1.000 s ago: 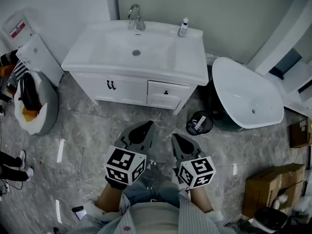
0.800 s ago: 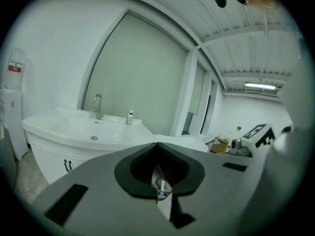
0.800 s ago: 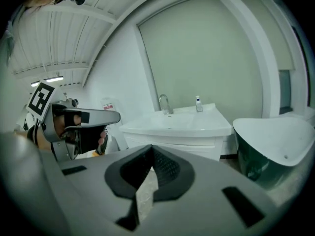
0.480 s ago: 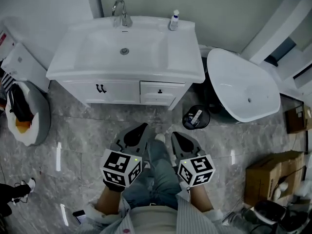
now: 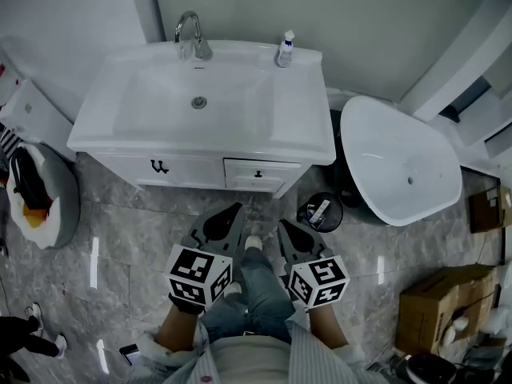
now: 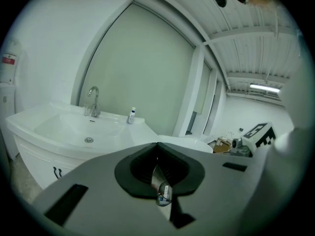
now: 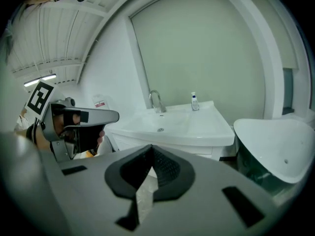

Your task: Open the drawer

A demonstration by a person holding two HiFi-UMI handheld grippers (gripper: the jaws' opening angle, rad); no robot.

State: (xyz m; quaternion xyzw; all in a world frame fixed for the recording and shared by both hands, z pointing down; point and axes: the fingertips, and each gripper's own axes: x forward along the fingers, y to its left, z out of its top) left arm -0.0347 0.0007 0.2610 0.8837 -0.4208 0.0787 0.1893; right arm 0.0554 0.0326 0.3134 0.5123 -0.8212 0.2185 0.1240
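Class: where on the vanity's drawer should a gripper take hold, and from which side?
Grip the small dark knob at the centre of the drawer front, approaching straight from the front. The knob is the only part that sticks out; the rest looks flat, leaving the jaws nothing else to close on.

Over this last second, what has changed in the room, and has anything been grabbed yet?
The person has stepped toward the sink cabinet, which now sits nearer in the head view, carrying the left gripper and right gripper forward with them. Nothing was taken hold of or let go. Both grippers stayed shut and empty, and the drawer stayed closed.
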